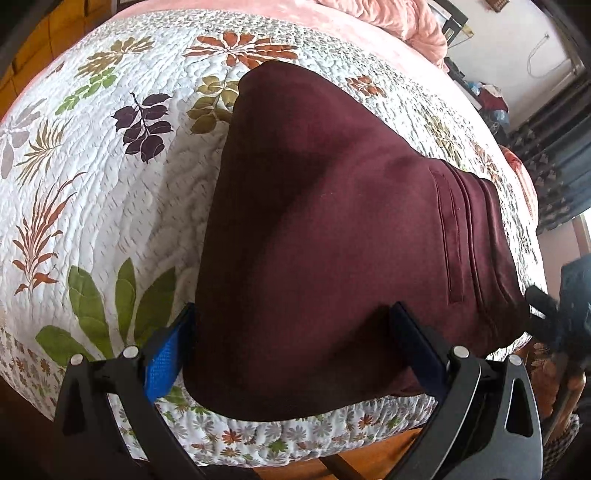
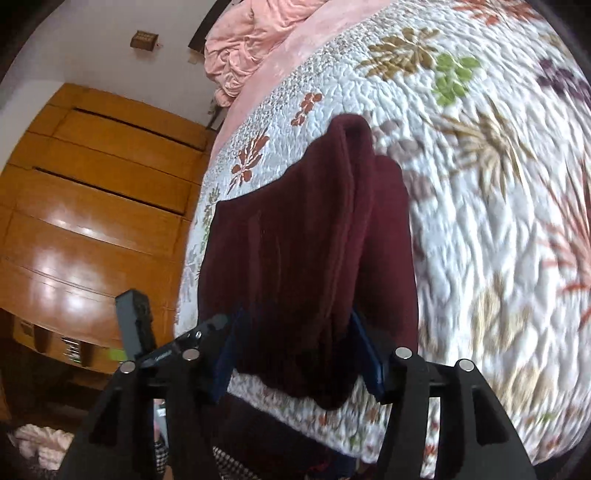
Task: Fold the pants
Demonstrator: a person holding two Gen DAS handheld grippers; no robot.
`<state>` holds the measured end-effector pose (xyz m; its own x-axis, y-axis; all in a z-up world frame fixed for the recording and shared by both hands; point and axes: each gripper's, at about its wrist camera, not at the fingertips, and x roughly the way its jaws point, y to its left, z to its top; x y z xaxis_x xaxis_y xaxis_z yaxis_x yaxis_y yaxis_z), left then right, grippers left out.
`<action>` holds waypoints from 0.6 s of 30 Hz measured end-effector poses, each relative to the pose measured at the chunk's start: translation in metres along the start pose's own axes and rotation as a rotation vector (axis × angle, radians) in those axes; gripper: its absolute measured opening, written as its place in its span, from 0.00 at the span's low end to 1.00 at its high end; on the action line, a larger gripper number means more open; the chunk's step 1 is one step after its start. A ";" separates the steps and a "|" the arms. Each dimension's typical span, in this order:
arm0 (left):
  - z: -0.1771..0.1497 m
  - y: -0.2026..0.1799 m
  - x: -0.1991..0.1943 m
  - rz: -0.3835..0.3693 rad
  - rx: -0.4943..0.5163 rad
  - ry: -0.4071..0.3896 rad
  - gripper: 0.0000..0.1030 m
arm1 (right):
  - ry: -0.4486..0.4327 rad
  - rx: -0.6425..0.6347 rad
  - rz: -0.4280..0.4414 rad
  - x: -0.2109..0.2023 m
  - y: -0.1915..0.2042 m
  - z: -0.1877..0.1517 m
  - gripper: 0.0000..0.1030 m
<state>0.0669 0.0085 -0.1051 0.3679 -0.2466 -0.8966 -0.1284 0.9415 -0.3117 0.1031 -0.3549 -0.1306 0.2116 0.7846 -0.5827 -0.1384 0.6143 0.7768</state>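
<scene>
The maroon pants (image 1: 332,229) lie folded on the floral quilt (image 1: 110,184), reaching to the bed's near edge. My left gripper (image 1: 295,332) is open, its blue-padded fingers (image 1: 166,365) standing on either side of the pants' near edge. In the right wrist view the pants (image 2: 295,240) lie in stacked layers. My right gripper (image 2: 295,332) is open too, one finger on each side of the pants' near end, which hangs over the quilt (image 2: 480,221) edge. The other gripper shows at the right in the left wrist view (image 1: 565,306) and at the left in the right wrist view (image 2: 135,325).
A pink blanket (image 1: 388,14) is bunched at the far end of the bed. A wooden wardrobe (image 2: 92,203) stands beside the bed. Clutter and a dark curtain (image 1: 554,158) are at the right. The floor lies below the near bed edge.
</scene>
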 end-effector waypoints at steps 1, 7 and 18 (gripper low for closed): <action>0.000 0.000 0.000 0.002 0.001 0.000 0.97 | -0.002 0.012 -0.003 0.000 -0.005 -0.005 0.57; 0.000 -0.001 0.002 0.022 -0.003 -0.007 0.97 | -0.010 -0.020 -0.020 0.007 -0.004 -0.009 0.25; 0.002 -0.005 -0.015 -0.034 0.005 -0.019 0.97 | -0.042 -0.147 -0.213 -0.013 0.023 0.008 0.15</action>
<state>0.0636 0.0080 -0.0896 0.3898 -0.2741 -0.8792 -0.1105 0.9339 -0.3401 0.1050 -0.3521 -0.1032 0.2909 0.6340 -0.7165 -0.2249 0.7732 0.5929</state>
